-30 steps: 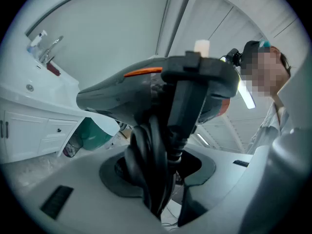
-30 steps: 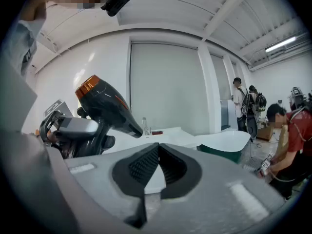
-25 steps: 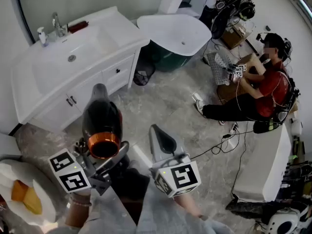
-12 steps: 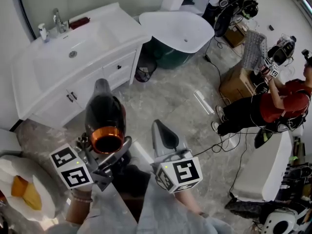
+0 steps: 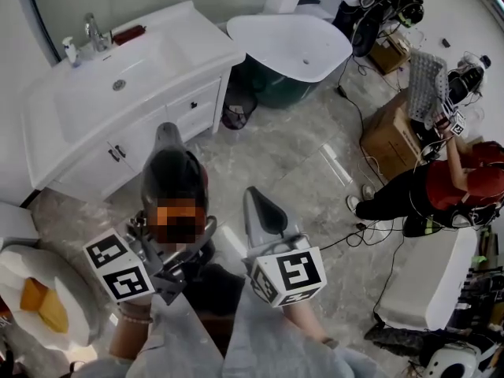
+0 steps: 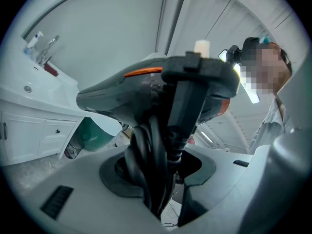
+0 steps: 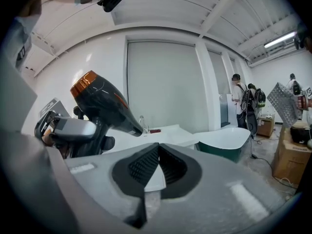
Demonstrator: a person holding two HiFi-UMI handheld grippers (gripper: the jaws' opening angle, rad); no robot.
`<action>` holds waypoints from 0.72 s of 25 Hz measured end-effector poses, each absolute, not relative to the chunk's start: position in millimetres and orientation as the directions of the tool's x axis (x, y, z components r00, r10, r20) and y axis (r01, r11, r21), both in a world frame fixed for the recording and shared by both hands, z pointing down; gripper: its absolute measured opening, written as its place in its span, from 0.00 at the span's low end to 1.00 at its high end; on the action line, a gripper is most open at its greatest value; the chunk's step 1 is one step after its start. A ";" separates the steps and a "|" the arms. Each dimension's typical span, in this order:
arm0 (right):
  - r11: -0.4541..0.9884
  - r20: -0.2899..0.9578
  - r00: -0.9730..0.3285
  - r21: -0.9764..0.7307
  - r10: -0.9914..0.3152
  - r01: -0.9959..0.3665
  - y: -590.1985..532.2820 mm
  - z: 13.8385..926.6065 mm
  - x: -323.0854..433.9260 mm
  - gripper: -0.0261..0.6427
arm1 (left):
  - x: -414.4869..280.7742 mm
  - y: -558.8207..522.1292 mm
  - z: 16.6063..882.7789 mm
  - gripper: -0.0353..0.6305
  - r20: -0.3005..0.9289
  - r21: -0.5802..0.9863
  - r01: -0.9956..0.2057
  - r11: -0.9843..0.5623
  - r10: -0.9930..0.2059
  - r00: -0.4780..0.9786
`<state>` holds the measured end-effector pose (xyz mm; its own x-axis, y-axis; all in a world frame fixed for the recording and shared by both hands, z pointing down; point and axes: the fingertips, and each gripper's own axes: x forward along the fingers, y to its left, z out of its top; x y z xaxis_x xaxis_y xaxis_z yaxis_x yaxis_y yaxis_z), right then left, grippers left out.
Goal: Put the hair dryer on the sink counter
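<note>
Since earlier frame, hair dryer (image 5: 173, 183) drifts slightly up-frame toward sink counter (image 5: 197, 42) at upper left, dryer over floor at lower centre-left. We see left gripper (image 5: 175, 246) clamped on handle plus coiled cord; right gripper (image 5: 253, 199) closed, empty. Risk: cord bundle slips in jaws, top-heavy dryer tips out.

Hair dryer (image 5: 169, 181): black body w/ orange ring at the rear end, black handle, cord looped alongside it. It's up in the air in the left gripper (image 5: 175, 252), jaws clamped on handle + cord. Body lies approx level, nozzle pointing twd the sink counter (image 5: 201, 47). Dryer is over the floor in front of the cabinet doors (image 5: 169, 120), apart from the counter, not on it yet. Counter: white, long, w/ sunken basin (image 5: 118, 93) and tap (image 5: 94, 34) at the back.
</note>
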<state>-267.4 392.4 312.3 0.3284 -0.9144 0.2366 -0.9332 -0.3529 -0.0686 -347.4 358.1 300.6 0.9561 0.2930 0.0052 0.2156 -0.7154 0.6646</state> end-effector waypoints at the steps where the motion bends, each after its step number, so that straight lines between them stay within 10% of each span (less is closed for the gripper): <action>1: -0.348 0.236 0.324 -0.070 -0.916 -0.935 393.4 313.0 -264.6 0.04 | -345.2 359.3 300.8 0.34 0.005 0.664 0.212 -0.717 0.288 0.958; 18: -0.308 0.222 0.285 -0.079 -0.933 -0.948 435.1 319.5 -237.2 0.04 | -311.3 404.8 304.4 0.34 -0.012 0.667 0.205 -0.716 0.265 0.964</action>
